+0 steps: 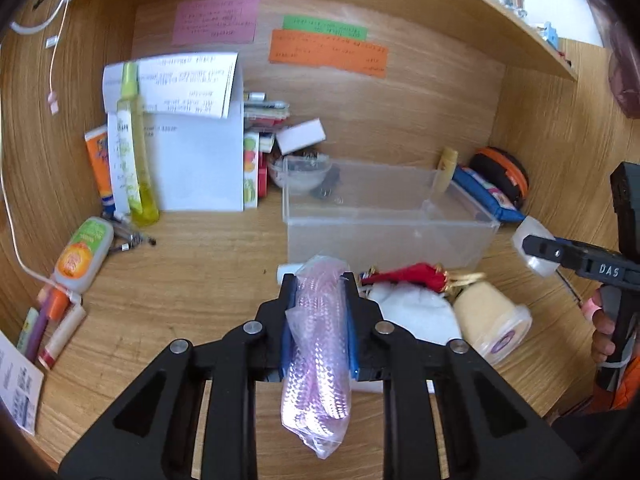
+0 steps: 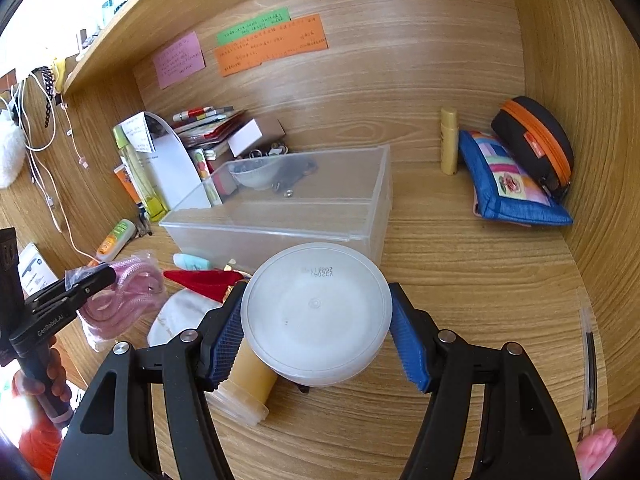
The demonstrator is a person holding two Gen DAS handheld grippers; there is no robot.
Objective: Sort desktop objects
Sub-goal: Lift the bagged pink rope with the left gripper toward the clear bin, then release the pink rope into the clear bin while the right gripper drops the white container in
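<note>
Currently my left gripper (image 1: pixel 320 312) pinches a clear bag of pink cord (image 1: pixel 318 356) between its blue pads, jaws pressed onto the bag, which hangs toward the near edge. My right gripper (image 2: pixel 316 328) clamps a round white plastic tub (image 2: pixel 316 312), one pad against each side, bottom facing the camera with a printed code on it.

Just below the tub lies a cream-coloured jar (image 2: pixel 244 388) on its side on the wooden desk (image 2: pixel 460 280). Left of it sit a white cloth (image 2: pixel 176 320) and a red folded item (image 2: pixel 204 280), both between the two grippers.

Just beyond, a clear plastic bin (image 1: pixel 384 216) stands open on the desk; I see nothing of the task's things inside it.

Far right: a blue patchwork pouch (image 2: pixel 508 180) leaning on a black case with orange zip (image 2: pixel 536 140), a yellow tube (image 2: pixel 449 140) upright beside them. Far left: a tall yellow-green bottle (image 1: pixel 132 144), white papers (image 1: pixel 196 160), stacked books. Coloured notes (image 1: pixel 328 52) stick to the back panel.
</note>
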